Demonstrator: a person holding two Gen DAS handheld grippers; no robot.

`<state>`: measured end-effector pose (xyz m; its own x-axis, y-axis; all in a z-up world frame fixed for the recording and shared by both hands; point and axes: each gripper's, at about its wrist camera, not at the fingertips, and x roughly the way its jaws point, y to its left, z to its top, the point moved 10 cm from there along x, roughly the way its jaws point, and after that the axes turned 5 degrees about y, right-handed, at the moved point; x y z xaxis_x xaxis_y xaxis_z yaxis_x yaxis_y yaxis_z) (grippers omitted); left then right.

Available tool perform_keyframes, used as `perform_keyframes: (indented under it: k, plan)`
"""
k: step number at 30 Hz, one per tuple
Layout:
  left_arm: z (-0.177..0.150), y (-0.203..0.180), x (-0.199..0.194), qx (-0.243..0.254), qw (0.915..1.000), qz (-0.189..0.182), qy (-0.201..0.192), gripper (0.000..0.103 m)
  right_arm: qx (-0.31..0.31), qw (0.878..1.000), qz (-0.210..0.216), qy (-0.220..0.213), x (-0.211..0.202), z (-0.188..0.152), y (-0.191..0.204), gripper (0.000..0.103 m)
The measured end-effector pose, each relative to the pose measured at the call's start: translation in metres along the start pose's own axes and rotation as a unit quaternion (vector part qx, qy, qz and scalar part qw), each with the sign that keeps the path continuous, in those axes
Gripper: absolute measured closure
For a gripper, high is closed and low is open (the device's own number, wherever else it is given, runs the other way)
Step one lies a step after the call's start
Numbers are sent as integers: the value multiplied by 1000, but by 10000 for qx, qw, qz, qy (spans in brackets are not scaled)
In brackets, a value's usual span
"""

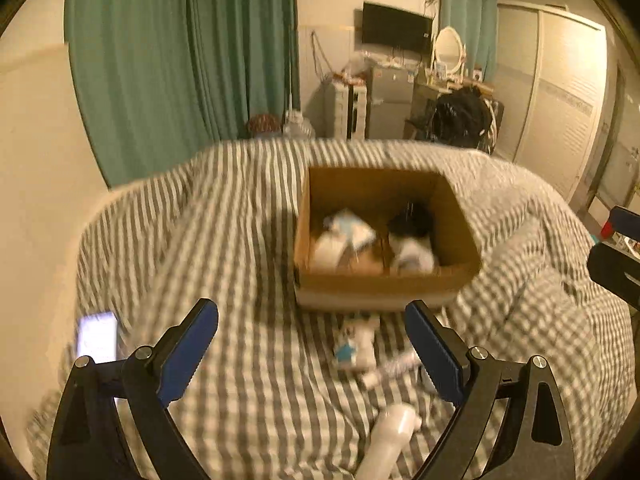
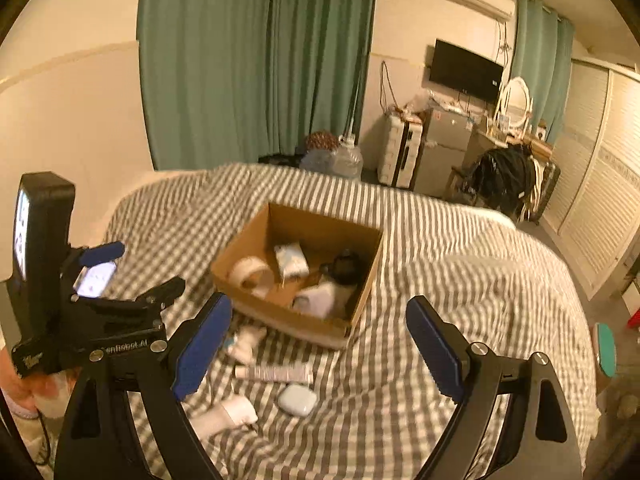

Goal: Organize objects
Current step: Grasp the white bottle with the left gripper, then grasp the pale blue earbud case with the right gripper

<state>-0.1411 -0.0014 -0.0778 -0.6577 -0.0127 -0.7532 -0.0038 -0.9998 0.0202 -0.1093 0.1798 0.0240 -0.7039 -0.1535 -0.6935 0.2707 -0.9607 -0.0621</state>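
An open cardboard box [image 1: 384, 280] [image 2: 344, 326] sits on a grey-striped bed. It holds a tape roll [image 2: 252, 274], a white packet [image 2: 292, 260], a black item [image 2: 346, 266] and a white box [image 2: 318, 298]. On the bedding in front lie a small white bottle [image 1: 358, 344] [image 2: 246, 344], a striped tube [image 1: 394, 368] [image 2: 274, 373], a white earbud case [image 2: 298, 399] and a white spray bottle [image 1: 390, 432] [image 2: 224, 416]. My left gripper [image 1: 312, 350] [image 2: 132, 268] is open and empty above them. My right gripper [image 2: 320, 348] is open and empty.
A lit phone [image 1: 97, 338] [image 2: 95, 278] lies on the bed at the left. Green curtains [image 2: 256, 60], a small fridge [image 2: 442, 148], a dresser with a mirror [image 2: 514, 104] and white wardrobe doors [image 2: 600, 184] stand beyond the bed.
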Motion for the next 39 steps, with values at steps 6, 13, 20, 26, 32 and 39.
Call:
perform_keyframes:
  k: [6,13,20,26,32,39]
  plan:
    - [-63,-22,41,88,9982,-260,526,6,-97,9986,-247,447,50,-52,0,14]
    - [-119,-51,70,328,9906,-609,1181,9,104,9950,-228,969,102,-98,-7,14]
    - [-143,-70,84,559,9803,-947,1639,33,347,9900,-76,1362,133,-133,-12,14]
    - [-159,-82,91,823,9740,-956,1881,56,446,9878,20,1491,142,-140,-11,14]
    - [-138,-66,79,585,9828,-684,1610,58,369,9849,52,1693,152,-145,-5,14]
    - [-100,-33,76,318,9936,-171,1069,58,146,9789,92,2038,175,-151,12,14]
